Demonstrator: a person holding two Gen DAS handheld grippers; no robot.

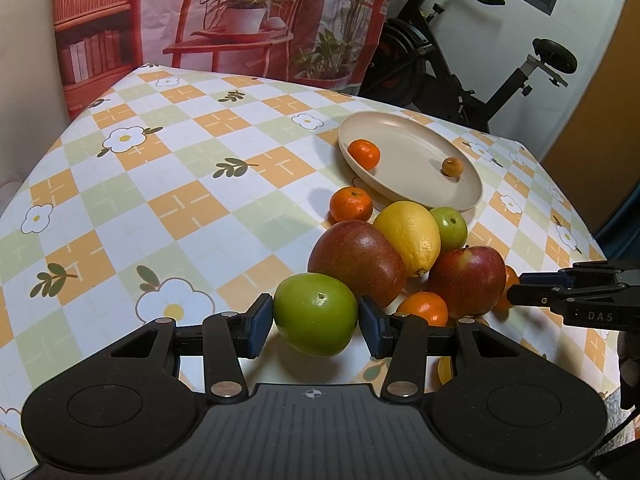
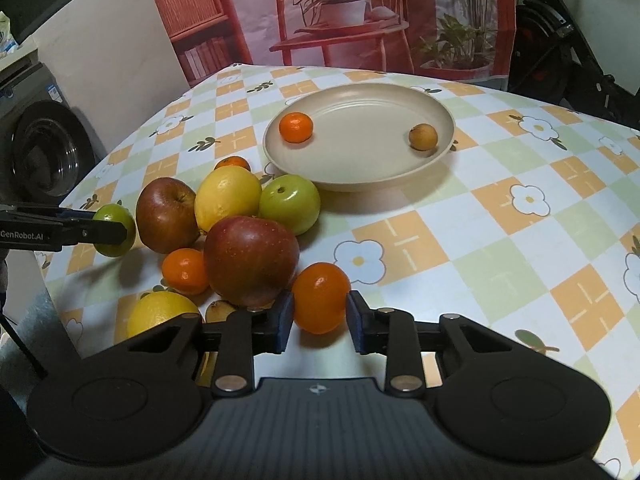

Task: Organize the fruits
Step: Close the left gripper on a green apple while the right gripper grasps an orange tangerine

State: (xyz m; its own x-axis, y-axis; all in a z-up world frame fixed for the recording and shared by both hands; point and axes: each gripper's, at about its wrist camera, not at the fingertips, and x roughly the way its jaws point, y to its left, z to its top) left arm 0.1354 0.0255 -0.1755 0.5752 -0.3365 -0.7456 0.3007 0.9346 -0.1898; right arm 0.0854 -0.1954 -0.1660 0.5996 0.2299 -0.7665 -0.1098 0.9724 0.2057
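Through the left wrist camera we see our left gripper [image 1: 316, 316] pinching a round green apple [image 1: 315, 314] between its blue pads, at the near end of the fruit pile. Beyond it a shallow beige plate [image 1: 460, 200] toward the table's far right corner holds only a small mandarin [image 1: 364, 153] and a little brown fruit [image 1: 452, 167], so we judge the sorting barely begun: two red apples, a yellow lemon [image 1: 408, 237], a smaller green apple [image 1: 449, 229] and several mandarins are on the checked floral tablecloth [image 1: 160, 184] outside it. The cloth's left half lies bare, with plenty of room to swing. Through the right wrist camera our right gripper [image 2: 320, 316] is clamped on an orange mandarin [image 2: 320, 297] just beside the larger red apple [image 2: 250, 260], at the pile's near side. The plate's middle is free, and open cloth runs right of the pile to the table's right edge, so we judge the way to the plate clear.
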